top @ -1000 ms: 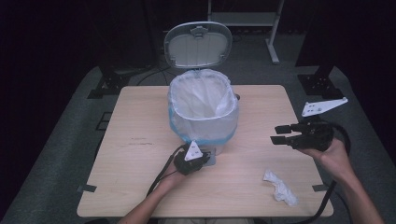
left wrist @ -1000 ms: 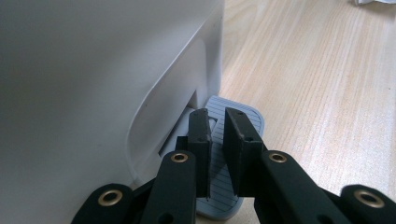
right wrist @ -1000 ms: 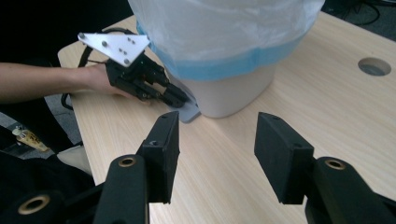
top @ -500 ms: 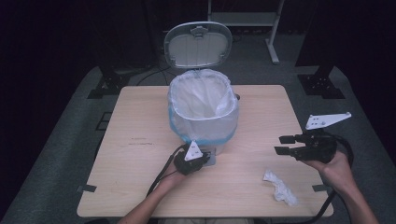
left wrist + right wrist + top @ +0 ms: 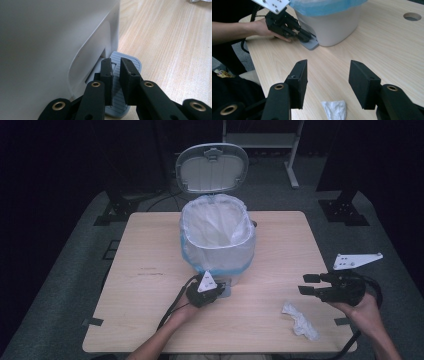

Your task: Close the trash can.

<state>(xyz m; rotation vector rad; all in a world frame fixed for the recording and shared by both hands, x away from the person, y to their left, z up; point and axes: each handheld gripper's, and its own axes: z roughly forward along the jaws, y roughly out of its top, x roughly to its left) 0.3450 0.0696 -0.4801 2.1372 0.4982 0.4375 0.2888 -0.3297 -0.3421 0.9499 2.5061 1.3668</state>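
A white pedal bin [image 5: 220,251] with a blue-rimmed bag liner stands mid-table, its lid [image 5: 212,167] raised. My left gripper [image 5: 216,292] is shut, and its jaws press on the grey ribbed pedal [image 5: 117,55] at the bin's base [image 5: 50,45]. My left gripper [image 5: 116,66] has nothing between its jaws. My right gripper [image 5: 306,284] hovers open at the table's right, pointing left. A crumpled white tissue [image 5: 300,320] lies on the wood just in front of it. In the right gripper view the tissue [image 5: 334,109] sits below my right gripper [image 5: 329,67].
The wooden table [image 5: 150,270] has a round cable hole [image 5: 412,16] behind the bin. Black stands [image 5: 345,205] and a white frame [image 5: 280,142] sit on the grey floor beyond the table. The person's left hand [image 5: 264,26] rests beside the pedal [image 5: 310,45].
My right gripper has dropped lower and come nearer the table's front edge, closer to the tissue. My left gripper stays on the pedal and the lid stays up.
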